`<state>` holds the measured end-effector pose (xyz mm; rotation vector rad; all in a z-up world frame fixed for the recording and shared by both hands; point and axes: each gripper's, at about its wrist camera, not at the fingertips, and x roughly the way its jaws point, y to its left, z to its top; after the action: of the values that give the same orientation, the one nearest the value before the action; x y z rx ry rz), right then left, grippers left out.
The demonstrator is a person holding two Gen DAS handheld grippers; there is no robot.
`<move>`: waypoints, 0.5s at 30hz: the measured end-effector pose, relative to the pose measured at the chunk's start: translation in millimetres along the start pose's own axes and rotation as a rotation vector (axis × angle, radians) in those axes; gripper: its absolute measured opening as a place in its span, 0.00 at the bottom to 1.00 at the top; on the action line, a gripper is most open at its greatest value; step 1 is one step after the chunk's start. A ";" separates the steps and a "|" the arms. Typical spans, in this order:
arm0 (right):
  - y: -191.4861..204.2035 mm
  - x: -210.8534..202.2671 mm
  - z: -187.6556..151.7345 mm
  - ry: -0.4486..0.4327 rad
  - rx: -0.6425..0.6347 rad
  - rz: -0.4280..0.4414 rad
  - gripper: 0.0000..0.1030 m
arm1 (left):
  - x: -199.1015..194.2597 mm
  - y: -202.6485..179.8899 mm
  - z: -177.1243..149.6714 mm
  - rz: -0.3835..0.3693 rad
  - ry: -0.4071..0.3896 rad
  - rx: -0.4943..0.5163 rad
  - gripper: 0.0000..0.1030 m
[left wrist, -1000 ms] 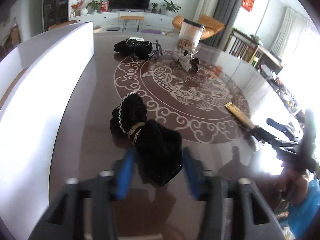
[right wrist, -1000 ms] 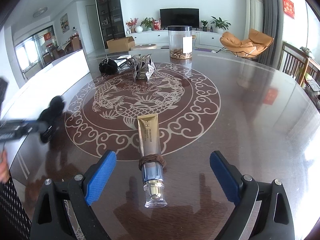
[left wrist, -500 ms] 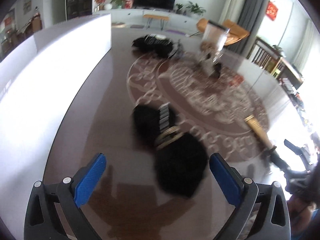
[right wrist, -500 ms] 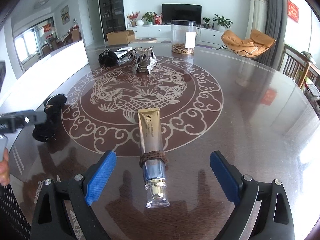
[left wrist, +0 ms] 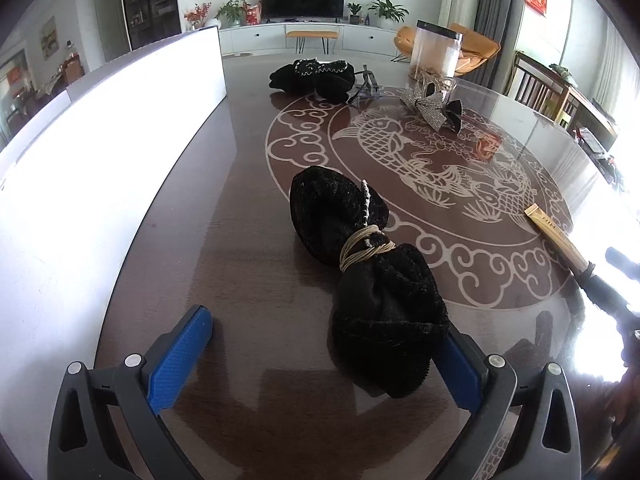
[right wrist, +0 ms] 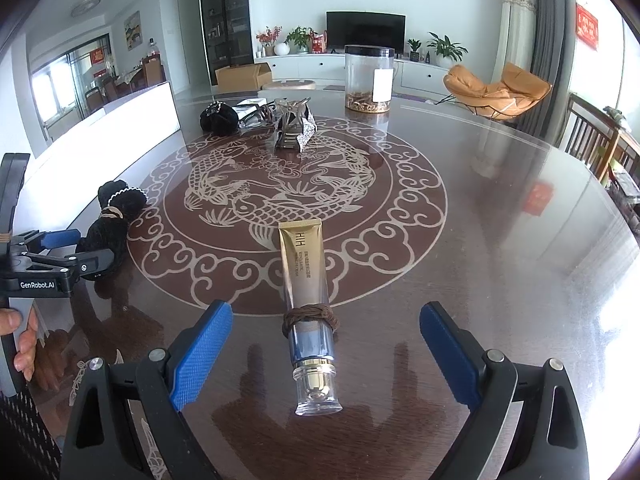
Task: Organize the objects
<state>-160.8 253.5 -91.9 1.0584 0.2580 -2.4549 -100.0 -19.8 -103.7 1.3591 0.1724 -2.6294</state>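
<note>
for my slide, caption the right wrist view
Open right gripper straddling a gold tube banded with a hair tie.

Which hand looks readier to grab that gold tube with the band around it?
Right. The gold tube lies centred between the open right tool. The left tool is open around the black cloth bundle, off to the side.

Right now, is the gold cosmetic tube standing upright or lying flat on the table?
Lying flat. The gold tube rests lengthwise on the table, clear cap toward the open right gripper, a brown band wrapped around it.
</note>
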 end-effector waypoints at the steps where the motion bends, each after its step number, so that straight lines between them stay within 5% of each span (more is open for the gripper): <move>1: 0.1 -0.2 0.0 0.000 0.000 -0.003 0.92 | -0.2 0.1 -0.3 0.000 0.000 0.000 1.00; 15: -0.8 0.5 0.6 0.007 0.002 -0.032 0.92 | 0.1 -0.2 0.0 0.000 -0.001 0.000 1.00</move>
<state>-161.9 253.8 -91.8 1.0724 0.2766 -2.4804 -100.1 -19.6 -103.8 1.3582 0.1726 -2.6295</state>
